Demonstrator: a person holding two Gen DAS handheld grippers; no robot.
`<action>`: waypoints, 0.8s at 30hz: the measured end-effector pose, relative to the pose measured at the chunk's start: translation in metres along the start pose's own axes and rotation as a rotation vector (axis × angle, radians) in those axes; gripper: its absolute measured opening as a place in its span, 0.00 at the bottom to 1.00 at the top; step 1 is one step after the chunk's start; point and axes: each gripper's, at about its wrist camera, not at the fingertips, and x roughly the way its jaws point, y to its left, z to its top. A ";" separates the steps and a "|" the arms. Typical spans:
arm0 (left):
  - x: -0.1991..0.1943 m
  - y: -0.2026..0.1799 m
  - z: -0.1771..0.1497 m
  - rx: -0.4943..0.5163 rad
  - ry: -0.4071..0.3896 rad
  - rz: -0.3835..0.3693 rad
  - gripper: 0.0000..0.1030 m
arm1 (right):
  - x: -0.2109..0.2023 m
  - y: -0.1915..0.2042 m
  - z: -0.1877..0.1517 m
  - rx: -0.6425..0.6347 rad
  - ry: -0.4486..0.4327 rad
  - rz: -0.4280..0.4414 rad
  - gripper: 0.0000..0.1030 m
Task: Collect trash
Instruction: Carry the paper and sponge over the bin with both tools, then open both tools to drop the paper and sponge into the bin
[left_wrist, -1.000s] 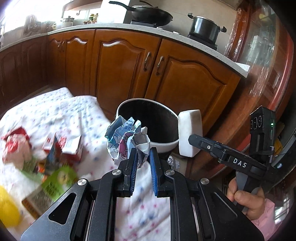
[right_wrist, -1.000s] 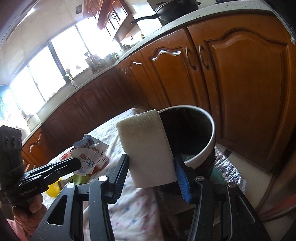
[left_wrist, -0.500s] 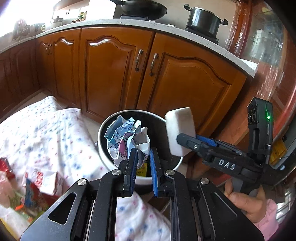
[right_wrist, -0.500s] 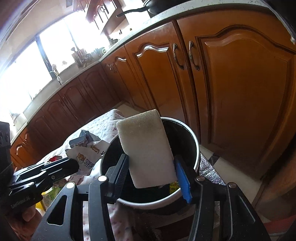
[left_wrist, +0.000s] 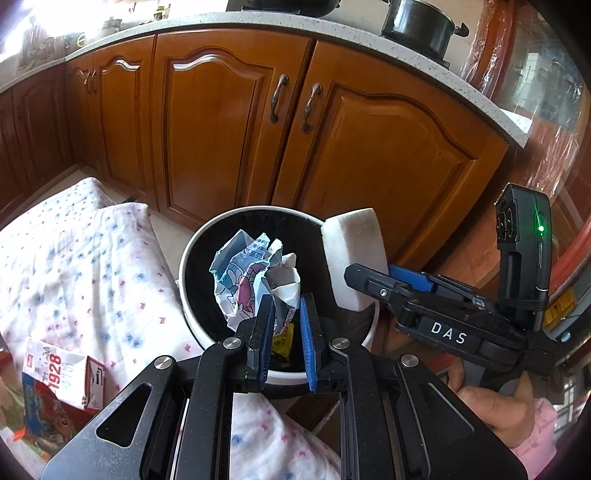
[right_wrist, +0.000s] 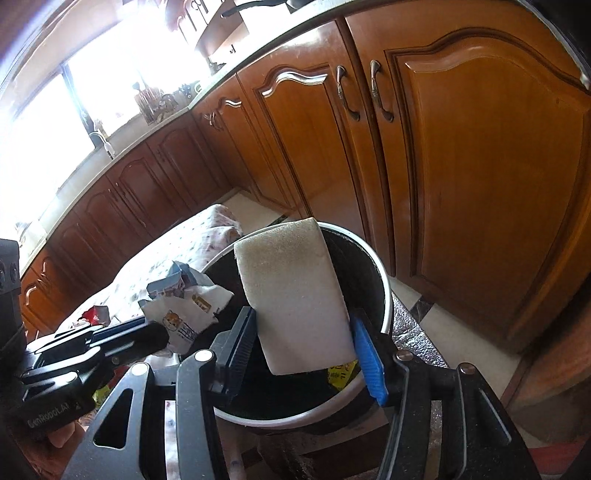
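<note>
A white-rimmed black bin (left_wrist: 207, 229) stands on the floor by the cabinets, with a yellow scrap inside. My left gripper (left_wrist: 284, 306) is shut on a crumpled printed wrapper (left_wrist: 251, 273) and holds it over the bin's mouth. To its right, my right gripper (left_wrist: 369, 280) holds a white sponge block (left_wrist: 352, 251) above the bin's right rim. In the right wrist view the sponge (right_wrist: 291, 291) stands between the fingers of my right gripper (right_wrist: 301, 325); its jaws are opening, and the pads still touch the sponge's sides. The bin (right_wrist: 384, 295) lies right below.
Brown wooden cabinet doors (left_wrist: 229, 122) rise just behind the bin. A flowered cloth (left_wrist: 92, 266) covers the surface on the left, with cartons (left_wrist: 62, 376) on it. A black pot (left_wrist: 417, 26) sits on the counter. A person's hand (left_wrist: 491, 406) grips the right tool.
Both grippers have moved forward until they hang over the bin, which now fills the middle of both views. The wrapper and the sponge are still held.
</note>
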 end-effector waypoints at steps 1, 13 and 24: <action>0.002 -0.001 0.000 0.004 0.008 0.002 0.13 | 0.002 -0.001 0.002 0.005 0.003 0.003 0.57; -0.015 0.005 -0.008 -0.037 -0.008 0.001 0.48 | -0.020 0.004 -0.002 0.036 -0.045 0.040 0.69; -0.071 0.030 -0.057 -0.127 -0.076 0.066 0.54 | -0.046 0.032 -0.041 0.086 -0.097 0.126 0.85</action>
